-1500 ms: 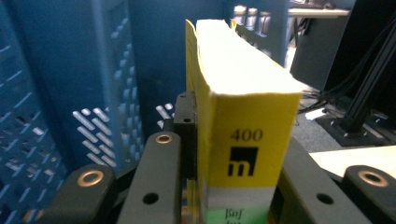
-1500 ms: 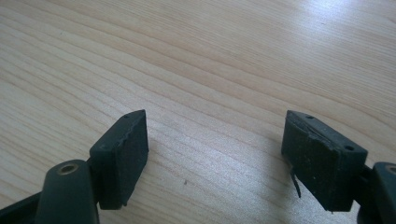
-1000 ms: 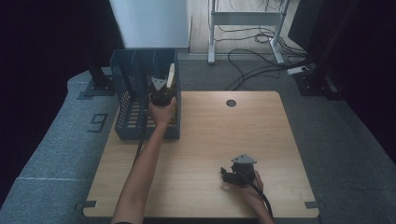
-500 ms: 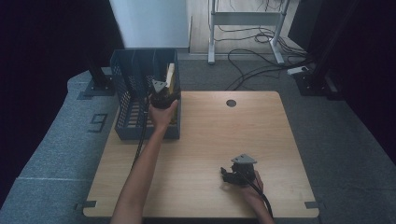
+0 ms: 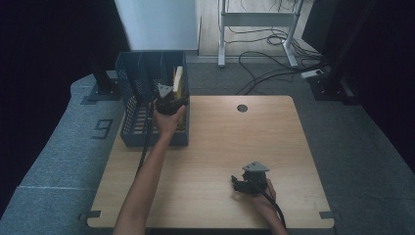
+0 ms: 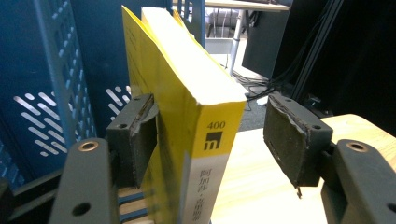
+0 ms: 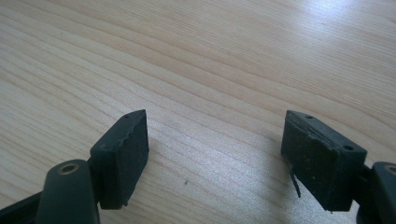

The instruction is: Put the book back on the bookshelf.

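Note:
A thick yellow book (image 5: 178,81) stands on end at the right side of the blue mesh basket (image 5: 132,83), which sits on the table's far left corner. My left gripper (image 5: 172,98) is open around the book. In the left gripper view the book (image 6: 187,93) stands between the jaws of my left gripper (image 6: 210,126): the left pad (image 6: 140,135) touches its cover, while the right pad (image 6: 292,137) stands clear of its spine. The basket wall (image 6: 51,70) rises behind. My right gripper (image 5: 238,183) rests open near the front right of the table, with only bare wood between the jaws of the right gripper (image 7: 215,144).
The wooden table (image 5: 220,142) has a round cable hole (image 5: 242,108) near its far edge. Cables (image 5: 264,54) lie on the floor behind, by a metal desk frame (image 5: 222,29). Grey carpet (image 5: 58,161) surrounds the table.
The left gripper has edged slightly left at the basket, and the book sits a little lower. The right gripper has not moved.

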